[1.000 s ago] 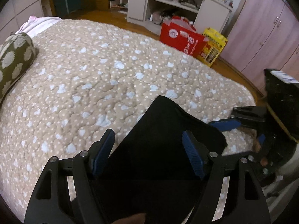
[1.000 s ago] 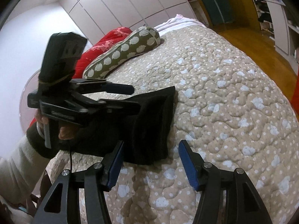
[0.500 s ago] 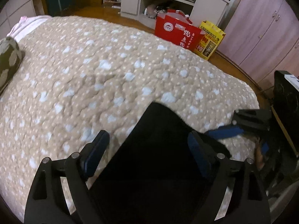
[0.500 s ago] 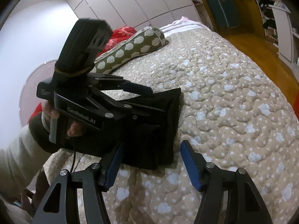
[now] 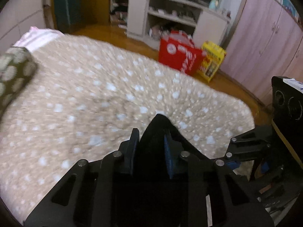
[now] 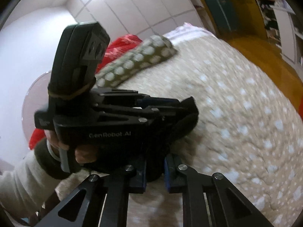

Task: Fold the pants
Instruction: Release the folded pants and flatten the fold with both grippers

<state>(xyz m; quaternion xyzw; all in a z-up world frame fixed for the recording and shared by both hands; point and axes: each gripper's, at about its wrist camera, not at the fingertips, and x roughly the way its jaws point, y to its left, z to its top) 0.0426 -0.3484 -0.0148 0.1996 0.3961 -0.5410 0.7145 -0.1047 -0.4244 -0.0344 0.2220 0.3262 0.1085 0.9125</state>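
The black pants (image 5: 159, 130) lie folded at the near edge of the beige spotted bedspread (image 5: 94, 102). My left gripper (image 5: 150, 141) is shut on the pants, black cloth bunched between its blue pads. My right gripper (image 6: 154, 167) is shut on the pants' edge (image 6: 181, 126) too. In the right wrist view the left gripper's body (image 6: 106, 121) sits just beyond, held by a hand. In the left wrist view the right gripper's body (image 5: 251, 147) is at the right. Both views are blurred.
A green spotted pillow (image 5: 13, 75) and a red cloth (image 6: 121, 43) lie at the head of the bed. A red bag (image 5: 178, 56) and a yellow box (image 5: 212, 62) stand on the wood floor by white shelves (image 5: 170, 19) and pink wardrobes (image 5: 265, 43).
Both grippers were open around the pants and have closed on the cloth. Both views have shifted and blurred with the motion.
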